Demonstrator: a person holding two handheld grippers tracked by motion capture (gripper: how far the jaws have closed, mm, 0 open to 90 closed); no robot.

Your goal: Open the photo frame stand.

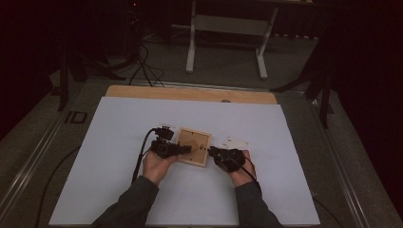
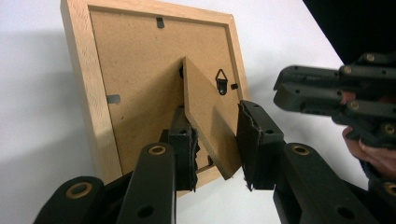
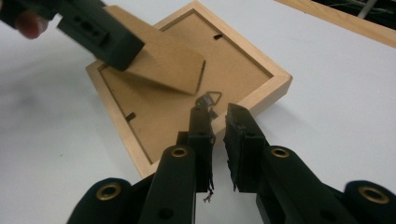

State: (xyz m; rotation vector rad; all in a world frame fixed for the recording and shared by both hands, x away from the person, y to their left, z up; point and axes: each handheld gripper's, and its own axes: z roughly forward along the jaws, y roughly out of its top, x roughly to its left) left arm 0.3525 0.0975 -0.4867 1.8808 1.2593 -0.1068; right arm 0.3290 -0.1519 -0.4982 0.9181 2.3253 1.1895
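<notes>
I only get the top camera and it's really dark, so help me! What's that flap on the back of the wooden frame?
Observer: A cardboard stand, tilted up off the frame, between the left gripper jaws.
Operator: Is it squeezed tight?
Observer: I cannot tell; the jaws stand apart and the stand slants between them.
Operator: What's my right gripper near?
Observer: The right gripper has its slightly parted jaws at a small metal hanger, holding nothing.
</notes>
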